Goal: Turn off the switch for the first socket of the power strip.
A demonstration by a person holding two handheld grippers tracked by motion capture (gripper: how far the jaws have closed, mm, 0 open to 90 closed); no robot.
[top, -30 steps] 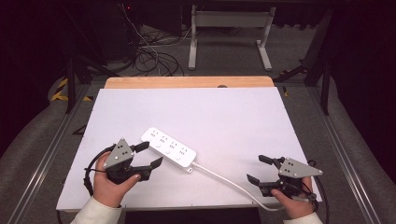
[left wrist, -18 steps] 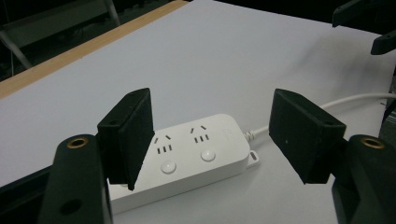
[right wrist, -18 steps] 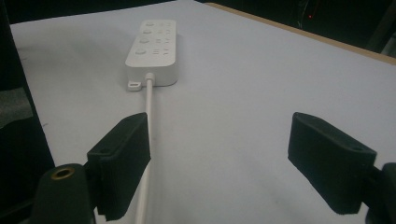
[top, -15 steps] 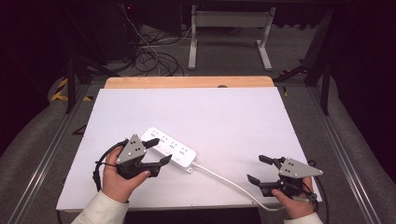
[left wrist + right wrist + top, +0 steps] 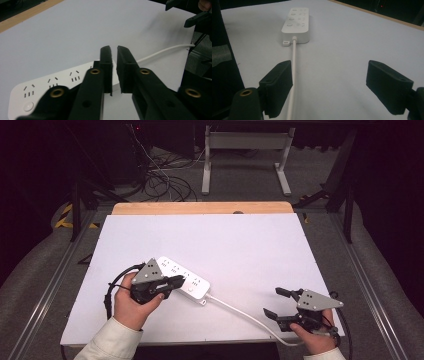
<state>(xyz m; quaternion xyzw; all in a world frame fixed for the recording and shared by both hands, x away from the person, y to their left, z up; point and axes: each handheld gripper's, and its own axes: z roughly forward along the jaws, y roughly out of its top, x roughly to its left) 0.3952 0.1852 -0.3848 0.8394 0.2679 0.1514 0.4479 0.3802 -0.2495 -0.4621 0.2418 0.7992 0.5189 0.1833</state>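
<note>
A white power strip [image 5: 187,282] lies flat on the white table top [image 5: 250,245], and its white cable [image 5: 240,312] runs toward the near right edge. My left gripper [image 5: 176,281] hovers over the strip's near end; its jaws have just closed and stand shut with nothing between them. In the left gripper view the shut gripper [image 5: 113,50] points across the strip [image 5: 60,78]. My right gripper [image 5: 272,301] rests open at the near right corner. In the right gripper view the open gripper [image 5: 329,68] faces the strip [image 5: 295,22], with the cable [image 5: 293,62] running beside one finger [image 5: 278,80].
A bare wooden strip [image 5: 200,208] borders the table's far edge. Beyond it, tangled black cables [image 5: 160,185] and a grey metal frame [image 5: 245,150] sit on the floor. Metal rails [image 5: 50,290] run along both sides of the table.
My left gripper moved right, toward the power strip, and its jaws went from wide open to shut. The right gripper and the strip stayed put.
</note>
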